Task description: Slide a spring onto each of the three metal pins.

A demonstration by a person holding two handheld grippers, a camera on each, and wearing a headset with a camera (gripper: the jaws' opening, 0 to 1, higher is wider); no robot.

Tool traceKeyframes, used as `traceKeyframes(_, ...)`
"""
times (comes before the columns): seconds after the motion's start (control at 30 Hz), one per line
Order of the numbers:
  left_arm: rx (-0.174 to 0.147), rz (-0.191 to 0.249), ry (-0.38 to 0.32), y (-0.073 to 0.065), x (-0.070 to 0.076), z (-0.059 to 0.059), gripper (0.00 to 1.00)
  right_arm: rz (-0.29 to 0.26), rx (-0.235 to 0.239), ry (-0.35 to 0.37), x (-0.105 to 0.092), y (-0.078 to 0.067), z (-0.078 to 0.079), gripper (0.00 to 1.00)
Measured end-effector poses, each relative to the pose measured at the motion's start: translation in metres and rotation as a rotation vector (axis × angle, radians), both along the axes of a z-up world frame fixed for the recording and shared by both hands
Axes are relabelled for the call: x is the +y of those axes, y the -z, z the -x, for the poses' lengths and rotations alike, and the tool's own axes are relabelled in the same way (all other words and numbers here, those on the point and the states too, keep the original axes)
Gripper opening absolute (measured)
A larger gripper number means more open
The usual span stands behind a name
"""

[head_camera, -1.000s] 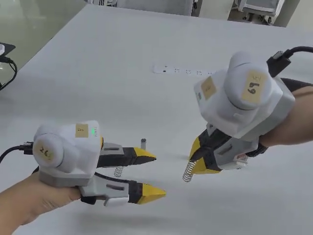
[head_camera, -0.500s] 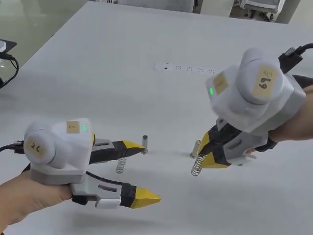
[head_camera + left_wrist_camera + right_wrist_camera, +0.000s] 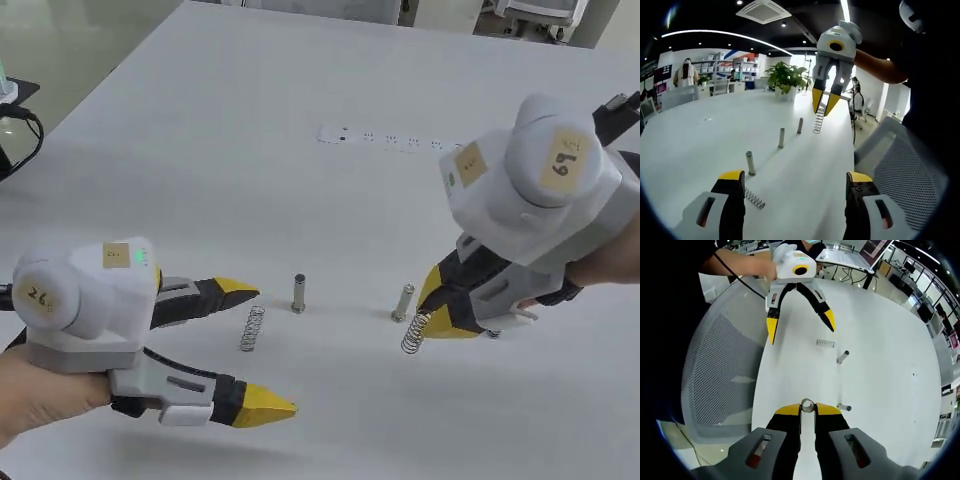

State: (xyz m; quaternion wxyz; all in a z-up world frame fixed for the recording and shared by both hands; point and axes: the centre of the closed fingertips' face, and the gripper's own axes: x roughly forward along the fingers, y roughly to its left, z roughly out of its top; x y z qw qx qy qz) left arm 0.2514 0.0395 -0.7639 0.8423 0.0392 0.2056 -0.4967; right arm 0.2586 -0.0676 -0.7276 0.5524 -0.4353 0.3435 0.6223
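Two bare metal pins [image 3: 298,293] [image 3: 403,302] stand upright on the white table [image 3: 300,180]. A loose spring [image 3: 252,328] lies near the left pin. My right gripper [image 3: 438,318] is shut on a second spring [image 3: 413,333], which hangs just right of and below the middle pin. In the right gripper view this spring [image 3: 808,405] is seen end-on between the fingertips. My left gripper [image 3: 250,350] is open, left of the loose spring, holding nothing. In the left gripper view a third pin [image 3: 800,125] stands farthest and looks ribbed, behind the hanging spring [image 3: 818,122].
A white power strip [image 3: 390,141] lies on the table farther back. A mesh office chair [image 3: 720,370] stands at the table's near edge. Black cables [image 3: 18,130] sit at the far left. Office desks and plants [image 3: 785,77] lie beyond the table.
My left gripper has drawn back to the left, away from the left pin and the loose spring. My right gripper, still holding its spring, has shifted right, uncovering the middle pin.
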Motion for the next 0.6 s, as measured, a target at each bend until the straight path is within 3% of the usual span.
traceKeyframes(0.17, -0.007, -0.019, -0.007, 0.0021, 0.0029, -0.001, 0.86, -0.001, -0.004, 0.007, -0.0023, -0.0007, -0.0025, 0.06)
traceKeyframes(0.4, -0.015, -0.007, -0.028, 0.0004, 0.0049, -0.0047, 0.96, -0.001, 0.002, 0.01, -0.006, -0.0023, -0.0029, 0.06)
traceKeyframes(0.6, -0.025, 0.016, -0.029, -0.0042, 0.0064, -0.0055, 0.98, 0.007, -0.001, 0.011, -0.0085, -0.0018, -0.0072, 0.06)
